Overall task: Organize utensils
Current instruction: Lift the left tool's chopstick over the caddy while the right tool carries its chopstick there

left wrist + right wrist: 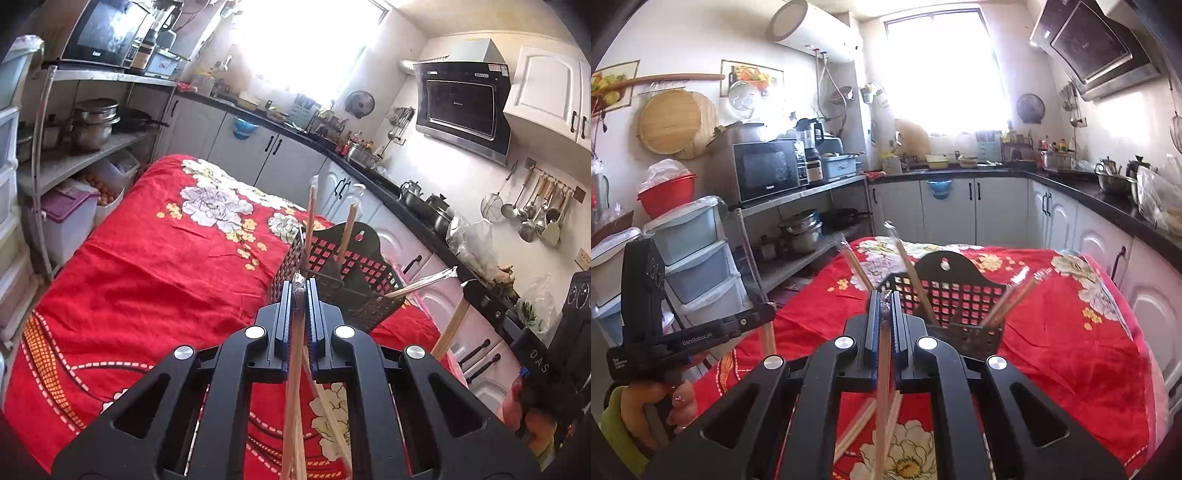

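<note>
A black perforated utensil basket [343, 275] [951, 295] stands on the red floral tablecloth [147, 266] [1063, 339]. Several wrapped chopstick pairs lean in it [310, 218] [910, 269]. My left gripper [300, 291] is shut on a wrapped pair of chopsticks [293, 398], held just before the basket's near left corner. My right gripper [884, 301] is shut on another wrapped pair [882, 398], also close to the basket's near rim. The left gripper also shows in the right wrist view [768, 310] at the left, with its chopsticks hanging down [769, 338].
More wrapped chopsticks [864, 421] [328, 410] lie on the cloth below the grippers. A metal shelf with pots [92, 125] and a microwave [768, 170] stands left of the table. White cabinets and a dark counter [1082, 192] run along the back and right.
</note>
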